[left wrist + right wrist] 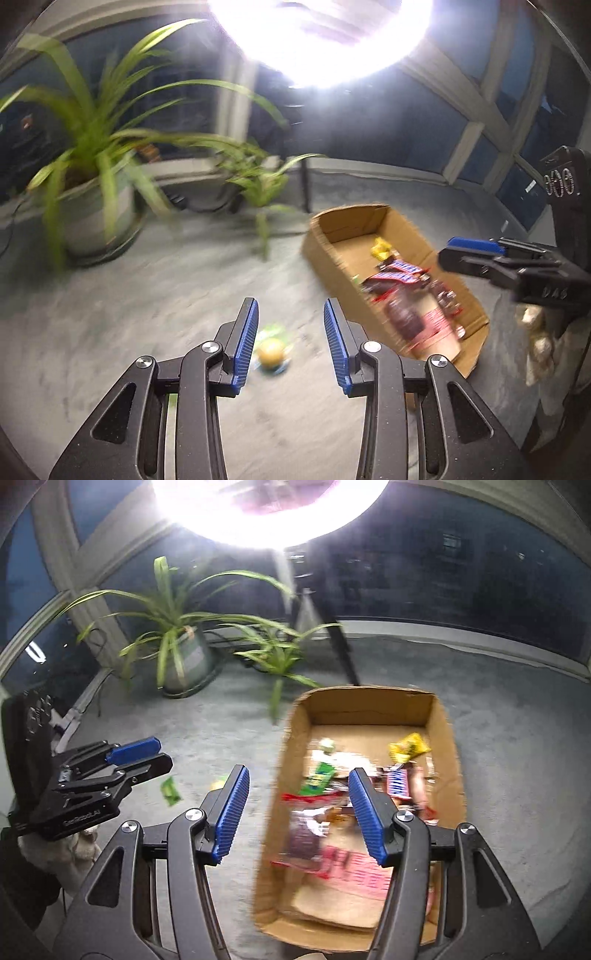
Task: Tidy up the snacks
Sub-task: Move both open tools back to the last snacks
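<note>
A: Snacks [332, 812] heaped in the cardboard box [441, 716] on grey carpet [517, 775]. One round yellow snack [271, 352] loose on the floor, left of the box.

B: Left gripper [290, 343] spread wide, empty, hanging right over that round one. Blurred, mind.

A: Right gripper [297, 812] also parted, gripping nothing, poised above the box's left wall. Small green packet [170, 791] lying out on the carpet too.
</note>
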Motion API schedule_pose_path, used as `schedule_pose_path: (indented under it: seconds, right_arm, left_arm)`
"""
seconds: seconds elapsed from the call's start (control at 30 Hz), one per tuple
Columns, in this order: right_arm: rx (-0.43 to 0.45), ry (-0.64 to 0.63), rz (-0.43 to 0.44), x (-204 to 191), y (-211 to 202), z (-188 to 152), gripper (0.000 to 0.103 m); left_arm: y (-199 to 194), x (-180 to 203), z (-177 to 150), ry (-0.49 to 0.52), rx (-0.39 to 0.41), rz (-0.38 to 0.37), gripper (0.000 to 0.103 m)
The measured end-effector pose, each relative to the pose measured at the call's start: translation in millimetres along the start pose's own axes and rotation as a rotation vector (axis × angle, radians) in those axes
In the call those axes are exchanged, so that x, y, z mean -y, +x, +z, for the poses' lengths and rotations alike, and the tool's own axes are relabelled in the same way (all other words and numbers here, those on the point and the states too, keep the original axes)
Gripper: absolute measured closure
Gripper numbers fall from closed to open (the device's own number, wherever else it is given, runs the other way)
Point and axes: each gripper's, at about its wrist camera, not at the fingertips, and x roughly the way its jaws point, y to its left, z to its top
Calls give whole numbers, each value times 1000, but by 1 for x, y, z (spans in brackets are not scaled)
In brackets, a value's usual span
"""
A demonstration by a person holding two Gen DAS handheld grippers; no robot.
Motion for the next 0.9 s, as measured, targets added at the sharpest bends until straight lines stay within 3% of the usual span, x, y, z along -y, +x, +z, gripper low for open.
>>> schedule_pose_path:
  seconds: [0.2, 0.5, 0.6, 0.9]
  right_arm:
    - [-43, -51, 81, -38, 19, -1, 45]
    - [-175, -60, 140, -80, 74, -18, 46]
    - [-222, -57, 130, -86, 95, -24, 54]
    - [-300, 2, 110, -77, 136, -32, 55]
  left_arm:
    - [-9, -42, -35, -106, -37, 32, 68]
    - [5, -62, -73, -176, -111, 34, 68]
    - [12, -67, -78, -191, -134, 28, 68]
    - [28, -79, -78, -229, -161, 13, 68]
